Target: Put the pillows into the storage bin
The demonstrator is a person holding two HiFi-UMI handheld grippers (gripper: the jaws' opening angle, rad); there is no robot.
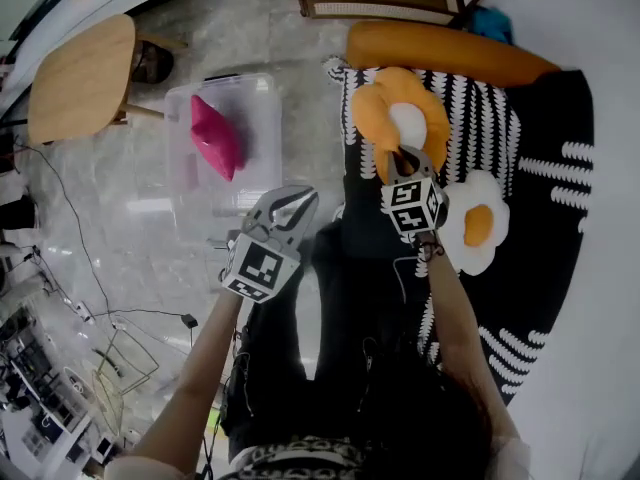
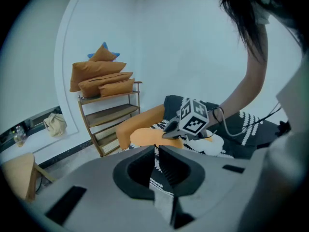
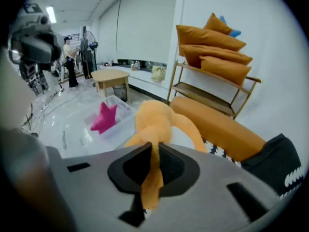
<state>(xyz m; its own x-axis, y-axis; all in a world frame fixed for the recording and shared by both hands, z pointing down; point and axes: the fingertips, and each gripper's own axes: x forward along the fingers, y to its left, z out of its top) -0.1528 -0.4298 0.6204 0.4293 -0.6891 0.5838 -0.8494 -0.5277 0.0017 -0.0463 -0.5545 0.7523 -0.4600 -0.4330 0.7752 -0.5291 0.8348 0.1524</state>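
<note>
Right gripper: clamped on orange ring-shaped plush pillow | left gripper: jaws together, empty | in clear plastic storage bin beyond left gripper: pink star-shaped pillow | apparently left: ring pillow, white fried-egg pillow beside right gripper

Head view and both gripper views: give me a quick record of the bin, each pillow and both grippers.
storage bin: clear, on the floor, holds one pillow
pink star pillow: inside the bin
right gripper: shut on the orange ring pillow
left gripper: shut, nothing between the jaws, between bin and rug
fried-egg pillow: on the black-and-white rug, untouched
orange bolster: along the rug's far edge
</note>
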